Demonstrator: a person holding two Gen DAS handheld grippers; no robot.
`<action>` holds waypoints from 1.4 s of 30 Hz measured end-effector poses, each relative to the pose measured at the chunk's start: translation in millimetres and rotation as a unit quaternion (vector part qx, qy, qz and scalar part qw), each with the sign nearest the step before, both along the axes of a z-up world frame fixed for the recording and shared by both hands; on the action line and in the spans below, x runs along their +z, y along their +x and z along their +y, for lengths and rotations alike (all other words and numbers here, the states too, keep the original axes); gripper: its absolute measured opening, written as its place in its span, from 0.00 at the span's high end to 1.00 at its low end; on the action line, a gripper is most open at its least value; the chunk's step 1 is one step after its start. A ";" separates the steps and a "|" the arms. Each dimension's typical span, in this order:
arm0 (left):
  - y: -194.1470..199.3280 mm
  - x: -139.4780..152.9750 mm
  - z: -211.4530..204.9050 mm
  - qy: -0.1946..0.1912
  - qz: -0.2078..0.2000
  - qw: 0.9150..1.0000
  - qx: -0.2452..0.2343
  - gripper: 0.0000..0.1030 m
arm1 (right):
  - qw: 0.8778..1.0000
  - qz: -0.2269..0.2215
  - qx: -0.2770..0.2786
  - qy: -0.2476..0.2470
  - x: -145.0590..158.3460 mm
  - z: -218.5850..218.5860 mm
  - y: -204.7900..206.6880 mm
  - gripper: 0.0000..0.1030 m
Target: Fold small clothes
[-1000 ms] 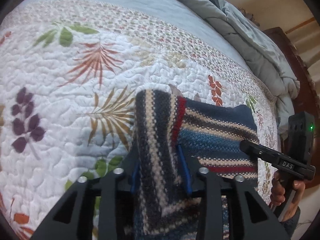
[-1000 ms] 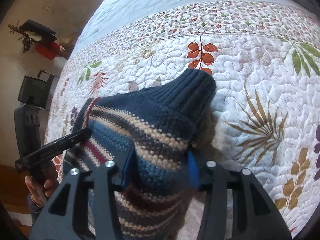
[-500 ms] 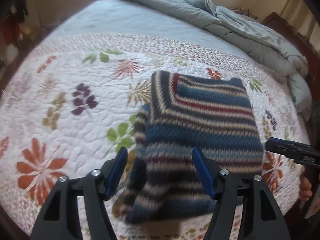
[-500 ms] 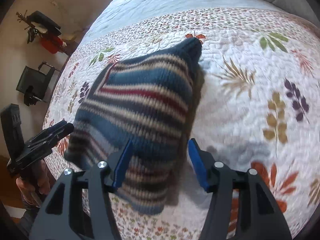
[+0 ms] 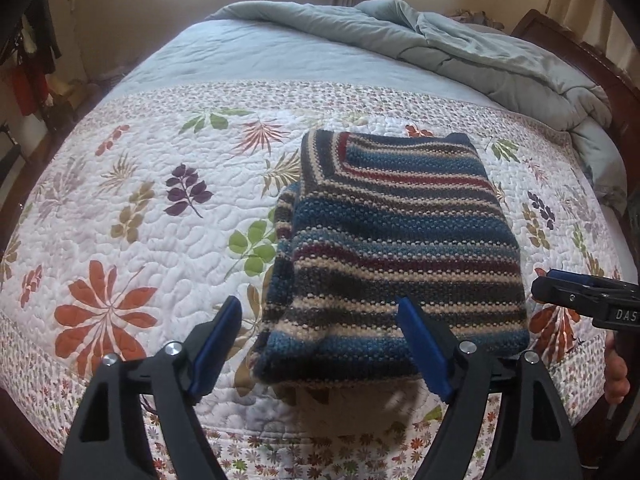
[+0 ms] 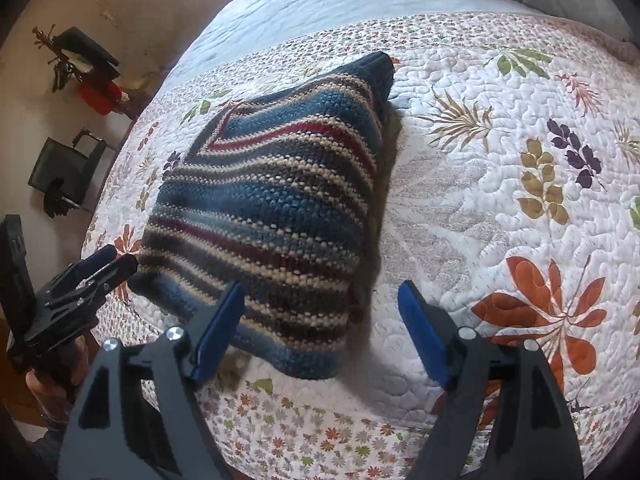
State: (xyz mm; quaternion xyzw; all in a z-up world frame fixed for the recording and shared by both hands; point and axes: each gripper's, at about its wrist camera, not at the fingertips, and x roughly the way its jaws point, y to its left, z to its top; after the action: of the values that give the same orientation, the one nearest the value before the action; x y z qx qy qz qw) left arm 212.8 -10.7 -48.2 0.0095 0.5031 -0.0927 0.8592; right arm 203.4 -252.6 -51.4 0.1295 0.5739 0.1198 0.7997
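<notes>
A striped knit sweater (image 5: 396,240) in blue, maroon, cream and dark bands lies folded into a rectangle on the floral quilt (image 5: 132,208). My left gripper (image 5: 320,340) hovers above its near edge, jaws opening wide, blue pads clear of the knit. In the right wrist view the same sweater (image 6: 272,208) lies left of centre. My right gripper (image 6: 320,324) hangs over its near right corner, jaws opening, nothing pressed between them. Each gripper shows in the other's view: the right gripper (image 5: 580,296) at the far right, the left gripper (image 6: 88,276) at the far left.
A rumpled grey duvet (image 5: 460,44) is heaped at the far end of the bed. A dark wooden bed frame (image 5: 592,64) runs along the right. A black chair (image 6: 64,172) and red items (image 6: 100,92) stand by the wall. The quilt's near edge (image 5: 320,452) drops off below my grippers.
Both grippers let go of the sweater, opened wide and pulled back and up from it. The sweater dropped flat onto the quilt as a folded rectangle.
</notes>
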 end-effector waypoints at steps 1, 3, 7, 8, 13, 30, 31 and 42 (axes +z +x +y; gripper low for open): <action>1.7 -2.1 -0.3 0.000 0.003 1.000 -0.002 0.21 | 1.000 0.003 0.000 0.005 -1.9 1.4 1.4 0.22; 5.7 -6.3 -0.1 0.000 0.008 1.000 -0.004 0.21 | 1.000 0.006 0.004 0.009 -5.7 4.6 5.6 0.19; 29.6 -21.4 5.7 -0.035 0.043 0.998 -0.021 0.15 | 1.000 0.007 0.007 0.008 -13.4 7.9 17.5 0.16; 35.7 -25.7 5.8 -0.044 0.051 0.997 -0.027 0.15 | 1.000 0.011 0.008 0.011 -17.4 8.4 22.5 0.15; 72.5 -54.4 11.2 -0.048 0.076 0.996 -0.028 0.15 | 0.999 0.030 0.019 0.023 -34.8 11.0 41.5 0.13; 81.8 -73.0 20.4 -0.097 0.111 0.989 0.003 0.17 | 0.999 0.044 0.018 0.019 -51.0 20.3 41.3 0.21; 75.3 -65.9 21.3 -0.089 0.104 0.991 0.005 0.18 | 0.999 0.037 0.016 0.015 -45.4 21.1 36.6 0.21; -26.7 -0.2 27.4 -0.019 0.044 0.999 0.013 0.14 | 0.998 -0.043 0.009 -0.051 34.6 47.1 -57.5 0.14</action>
State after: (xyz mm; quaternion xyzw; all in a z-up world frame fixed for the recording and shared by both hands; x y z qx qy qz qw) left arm 186.1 16.7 -48.3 -0.0175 0.5389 -0.0914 0.8372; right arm 145.9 -205.5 -16.8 0.0777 0.5455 0.1029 0.8282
